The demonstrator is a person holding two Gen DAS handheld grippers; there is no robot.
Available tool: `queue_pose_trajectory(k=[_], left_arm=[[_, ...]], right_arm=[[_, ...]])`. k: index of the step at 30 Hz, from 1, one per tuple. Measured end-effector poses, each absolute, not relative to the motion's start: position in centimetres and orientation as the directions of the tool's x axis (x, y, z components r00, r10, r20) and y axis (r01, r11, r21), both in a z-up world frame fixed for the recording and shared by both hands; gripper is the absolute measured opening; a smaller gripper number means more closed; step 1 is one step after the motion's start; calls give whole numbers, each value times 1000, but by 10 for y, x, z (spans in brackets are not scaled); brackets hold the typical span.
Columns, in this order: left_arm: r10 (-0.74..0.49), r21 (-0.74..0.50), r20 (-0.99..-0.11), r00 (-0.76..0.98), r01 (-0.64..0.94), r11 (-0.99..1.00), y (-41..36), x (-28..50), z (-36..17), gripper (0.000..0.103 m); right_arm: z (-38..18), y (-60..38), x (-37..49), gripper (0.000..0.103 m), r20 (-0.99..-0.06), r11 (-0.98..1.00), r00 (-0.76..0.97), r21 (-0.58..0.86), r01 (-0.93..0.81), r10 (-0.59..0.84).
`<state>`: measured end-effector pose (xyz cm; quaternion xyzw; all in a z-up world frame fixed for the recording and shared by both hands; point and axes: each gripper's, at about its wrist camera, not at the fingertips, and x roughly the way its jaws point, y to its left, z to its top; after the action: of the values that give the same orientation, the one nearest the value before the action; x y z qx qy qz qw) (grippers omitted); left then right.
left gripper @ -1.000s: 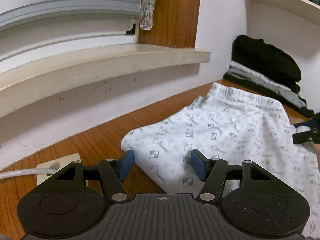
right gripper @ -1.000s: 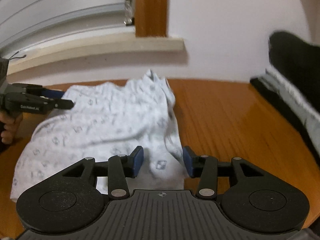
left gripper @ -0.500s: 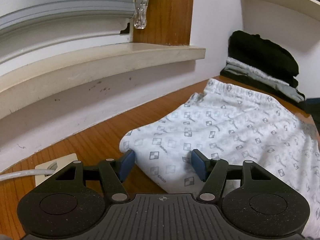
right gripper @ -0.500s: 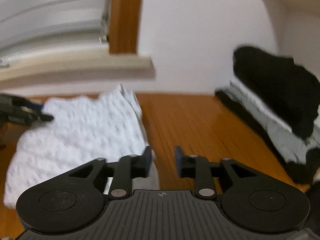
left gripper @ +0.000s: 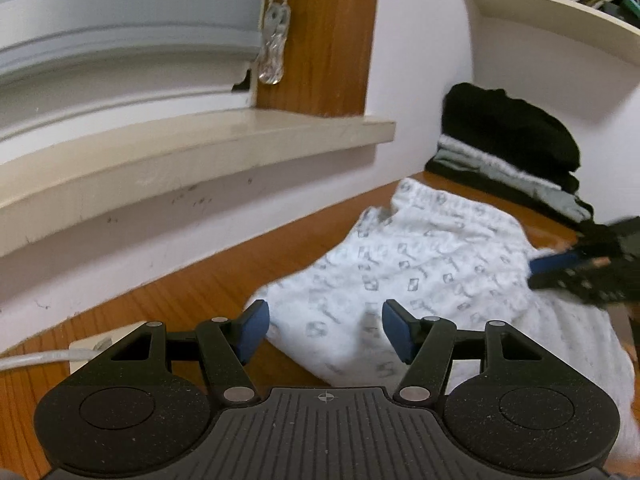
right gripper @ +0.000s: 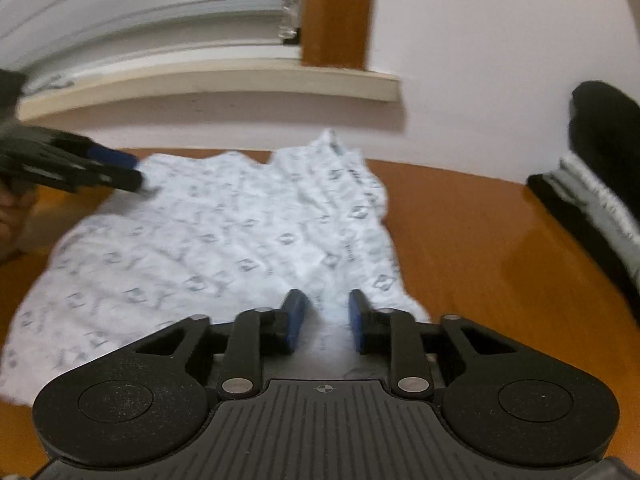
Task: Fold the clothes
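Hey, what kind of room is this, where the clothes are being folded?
Probably a room at home, perhaps a bedroom or study: a wooden desk below a windowsill with a blind, folded clothes stacked by the wall, and a shelf of books.

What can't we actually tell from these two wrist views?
- Whether the right gripper, jaws closing, already pinches the patterned white garment: right wrist view, blurred.
- Garment's near edge: both views, hidden under the gripper bodies.
- The print on the garment: motion blur, too small.
- Folded stack: right wrist view, cut off by the right edge.
- Left gripper: open; contact with the cloth unclear.
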<state>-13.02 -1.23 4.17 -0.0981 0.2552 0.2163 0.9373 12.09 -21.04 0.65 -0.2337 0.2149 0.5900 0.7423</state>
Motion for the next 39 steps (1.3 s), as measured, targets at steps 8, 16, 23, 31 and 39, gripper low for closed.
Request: queue_pose_trajectory(k=[8,16,23,31,39], left_arm=[[330,-37,-517,790,-406,913,-27,-123,39,67],[324,60,-503,801,-342,938,-51,-117,38,66],[325,138,-500,803,-297,945,-67,-112,35,64],[341,233,-503,795,-255,938,-84,-106,30,64],[354,446,-493,795,-118,887,-129,-95,24,67]], right_arm=[[15,-190,160,27,-584,298,400,-266,-916,706],[37,-242,111,46,-568,235,313,-209,-949,761],[40,-253,54,48,-595,113,208,-192,-975,777],[30,-256,28,52,-626,41,173,-220,-975,761],[15,-253,28,34,-629,-13,234,-361,-932,741]])
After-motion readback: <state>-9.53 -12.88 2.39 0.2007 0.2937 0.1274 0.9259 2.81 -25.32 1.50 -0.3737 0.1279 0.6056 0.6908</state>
